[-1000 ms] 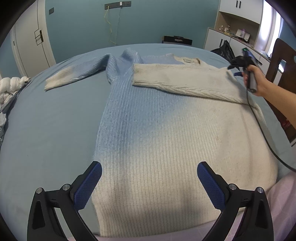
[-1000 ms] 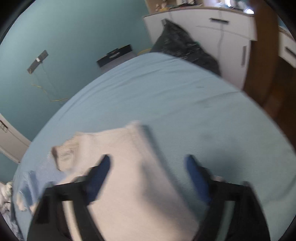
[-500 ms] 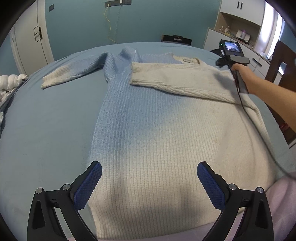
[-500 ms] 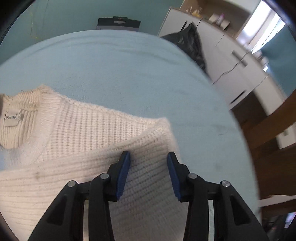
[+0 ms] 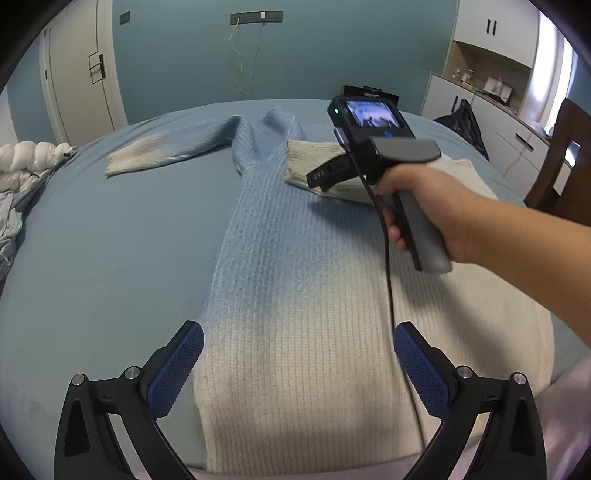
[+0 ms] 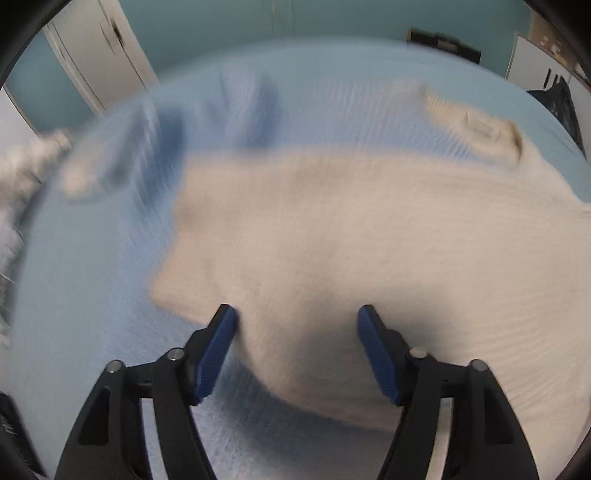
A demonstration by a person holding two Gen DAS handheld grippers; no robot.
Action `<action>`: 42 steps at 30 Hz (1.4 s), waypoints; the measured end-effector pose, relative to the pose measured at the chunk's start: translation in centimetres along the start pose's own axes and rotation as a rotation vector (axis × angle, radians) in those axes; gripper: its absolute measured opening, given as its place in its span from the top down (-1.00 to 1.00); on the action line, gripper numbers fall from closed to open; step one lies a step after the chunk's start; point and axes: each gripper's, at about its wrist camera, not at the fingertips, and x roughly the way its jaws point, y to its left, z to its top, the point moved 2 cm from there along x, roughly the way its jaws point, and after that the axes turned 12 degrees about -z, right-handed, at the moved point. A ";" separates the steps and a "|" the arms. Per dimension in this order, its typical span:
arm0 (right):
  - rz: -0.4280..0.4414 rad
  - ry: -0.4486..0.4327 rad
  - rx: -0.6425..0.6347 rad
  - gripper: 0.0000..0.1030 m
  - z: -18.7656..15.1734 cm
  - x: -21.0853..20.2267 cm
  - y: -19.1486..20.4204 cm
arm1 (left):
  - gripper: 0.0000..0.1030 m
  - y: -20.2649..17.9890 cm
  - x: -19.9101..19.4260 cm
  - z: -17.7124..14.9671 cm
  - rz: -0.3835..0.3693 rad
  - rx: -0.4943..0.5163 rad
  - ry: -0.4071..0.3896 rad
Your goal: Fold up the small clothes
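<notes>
The sweater (image 5: 295, 295) looks soft and floppy, so grab its edge; both grippers (image 5: 295, 373) (image 6: 295, 350) are open, holding nothing.

We take this for a home bedroom. A wide bed (image 5: 92, 258) under a pale blue sheet fills the foreground. Teal walls, a white door (image 5: 79, 70) at left, a wall socket strip (image 5: 256, 16) with trailing cables. White built-in cabinets (image 5: 495, 26) and a cluttered counter (image 5: 491, 92) at right, beside a wooden chair (image 5: 561, 155). Rumpled bedding (image 5: 26, 162) sits at the bed's left edge.
</notes>
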 end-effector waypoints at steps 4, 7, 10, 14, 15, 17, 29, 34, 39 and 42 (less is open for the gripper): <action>0.045 0.095 0.071 -0.43 -0.3 -2.2 -1.4 | -1.00 0.1 -0.6 0.0 -0.016 -0.003 -0.016; 0.176 0.088 0.254 -0.43 -2.5 -6.9 -5.9 | -1.00 0.4 -1.0 0.2 -0.024 -0.015 -0.027; 0.240 0.073 0.355 -0.43 -6.6 -12.0 -10.4 | -1.00 1.0 -1.5 0.2 -0.033 -0.040 -0.033; 0.227 0.019 0.447 -0.45 -12.8 -17.9 -15.2 | -1.00 1.0 -2.1 -0.1 -0.026 -0.033 -0.047; 0.231 -0.012 0.467 -0.45 -13.7 -19.2 -16.0 | -1.00 1.0 -2.2 -0.2 -0.022 -0.027 -0.051; 0.228 -0.080 0.522 -0.51 -15.2 -23.2 -17.1 | -1.00 0.7 -2.6 -0.3 -0.003 -0.006 -0.073; 0.556 -0.288 0.686 -0.98 -21.3 -30.5 -16.7 | -1.00 -1.6 -4.5 -3.7 0.091 0.120 -0.080; 0.365 -0.284 0.661 -0.98 -21.4 -28.3 -14.7 | -1.00 -3.2 -4.6 -4.2 0.146 0.211 -0.095; -0.062 -0.264 0.415 -0.98 -18.5 -26.4 -11.7 | -1.00 -4.5 -3.8 -4.2 0.154 0.277 -0.084; -0.035 -0.267 0.329 -0.98 -15.7 -25.5 -10.5 | -1.00 -4.8 -3.4 -3.8 0.150 0.280 -0.084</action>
